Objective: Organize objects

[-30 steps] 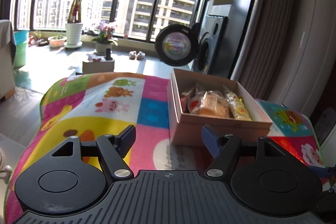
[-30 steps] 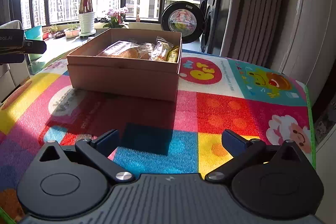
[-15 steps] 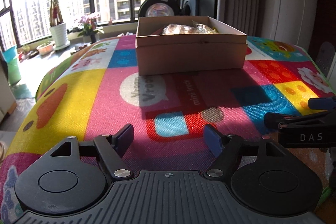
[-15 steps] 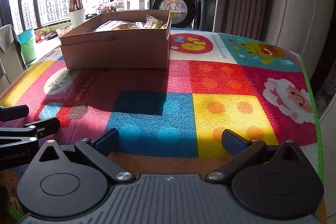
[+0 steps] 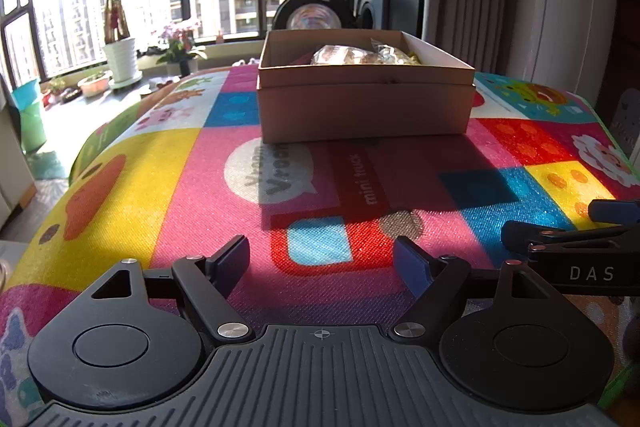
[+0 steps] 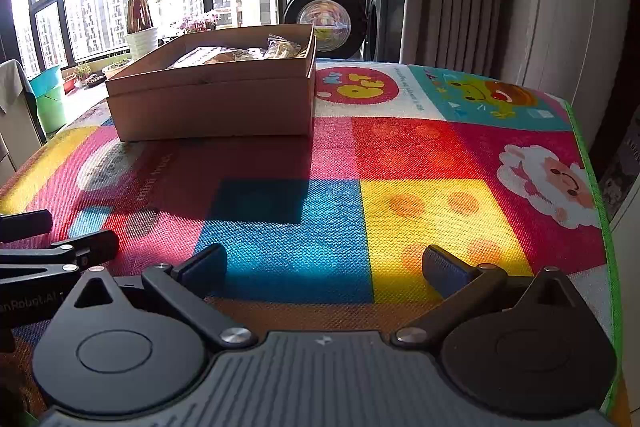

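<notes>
Both claws hovered low over the near edge of the tabletop (image 6: 400, 155), side by side, each with its fingers spread apart and nothing between them. The left claw (image 5: 322, 261) pointed straight at the cardboard box (image 5: 366, 103), which sat toward the far edge on the bright patchwork cloth (image 5: 160, 163); the right claw (image 6: 324, 267) aimed a little past the box's right corner, over blue and yellow squares.

The box held the task's things — several clear-wrapped snack packets (image 5: 352, 55) heaped together inside it, below or just at the rim (their exact number could not be told from this low angle). No loose item showed on the cloth, so the sorting looked finished, or nearly so.

Held back and empty like this, the claws seemed parked at rest rather than reaching — well apart from the box.
</notes>
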A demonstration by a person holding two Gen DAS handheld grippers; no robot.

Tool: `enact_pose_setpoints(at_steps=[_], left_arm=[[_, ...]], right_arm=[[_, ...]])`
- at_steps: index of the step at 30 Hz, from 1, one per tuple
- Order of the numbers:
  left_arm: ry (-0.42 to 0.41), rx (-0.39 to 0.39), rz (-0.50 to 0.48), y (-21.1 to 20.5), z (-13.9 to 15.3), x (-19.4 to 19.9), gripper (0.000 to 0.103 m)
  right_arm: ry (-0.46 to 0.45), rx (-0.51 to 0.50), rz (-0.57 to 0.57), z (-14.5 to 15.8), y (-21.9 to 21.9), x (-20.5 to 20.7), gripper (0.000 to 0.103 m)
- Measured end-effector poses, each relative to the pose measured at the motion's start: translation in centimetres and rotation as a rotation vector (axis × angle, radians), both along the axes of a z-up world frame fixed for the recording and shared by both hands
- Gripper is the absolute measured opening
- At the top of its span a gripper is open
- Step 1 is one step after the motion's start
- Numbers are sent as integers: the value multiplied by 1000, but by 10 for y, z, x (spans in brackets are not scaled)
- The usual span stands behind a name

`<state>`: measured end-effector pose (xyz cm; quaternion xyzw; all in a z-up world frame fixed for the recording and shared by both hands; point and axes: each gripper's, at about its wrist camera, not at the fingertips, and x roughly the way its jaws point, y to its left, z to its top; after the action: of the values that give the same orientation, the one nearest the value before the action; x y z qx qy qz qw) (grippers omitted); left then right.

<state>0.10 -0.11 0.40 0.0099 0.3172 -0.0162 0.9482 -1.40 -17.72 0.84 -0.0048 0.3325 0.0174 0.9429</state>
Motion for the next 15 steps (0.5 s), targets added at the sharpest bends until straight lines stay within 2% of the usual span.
enact_pose_setpoints(at_steps=[15], left_arm=[[6, -9, 22, -5, 0, 0, 86]], right_arm=[[1, -1, 5, 0, -1, 0, 103]])
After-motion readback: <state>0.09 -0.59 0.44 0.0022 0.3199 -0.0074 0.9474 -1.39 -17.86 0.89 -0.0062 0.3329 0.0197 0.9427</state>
